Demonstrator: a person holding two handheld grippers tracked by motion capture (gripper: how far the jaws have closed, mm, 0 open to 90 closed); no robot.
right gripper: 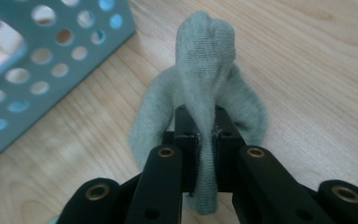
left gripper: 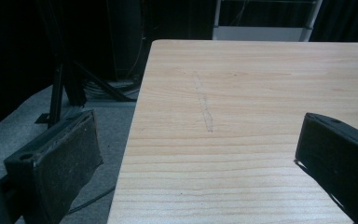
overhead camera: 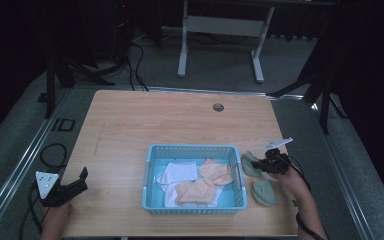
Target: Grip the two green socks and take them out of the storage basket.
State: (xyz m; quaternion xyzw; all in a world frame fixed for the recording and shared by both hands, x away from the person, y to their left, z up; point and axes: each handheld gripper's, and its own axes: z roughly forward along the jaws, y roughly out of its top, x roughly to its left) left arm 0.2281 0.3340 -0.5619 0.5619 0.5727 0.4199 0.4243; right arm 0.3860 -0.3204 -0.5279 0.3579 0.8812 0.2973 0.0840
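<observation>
We note a pale wooden counter (overhead camera: 130, 125) with a small round grommet hole (overhead camera: 218, 107) near its far edge, standing on grey carpet in a dark room. Beyond the far edge we see the white legs of another table (overhead camera: 220, 40), with black stands and cables off to the sides.

Our landmark is the blue perforated basket (overhead camera: 195, 150), which sits on the near half of the counter and holds white and peach cloths (overhead camera: 200, 182).

Just to the right of the basket, the right hand-held gripper (overhead camera: 260, 163) is clenched on a grey-green sock (right gripper: 205, 88). In the right gripper view the jaws pinch a fold of the fabric between them, a peak of sock rises beyond the tips, and the rest spreads down onto the wood close beside the basket wall. A second grey-green sock (overhead camera: 265, 192) lies flat on the counter, nearer to us and also right of the basket.

Well to the left of the basket, at the near left corner of the counter, the left hand-held gripper (overhead camera: 82, 179) is released: its jaws stand wide apart with nothing between them, one over the wood and one past the counter's edge over the carpet.
</observation>
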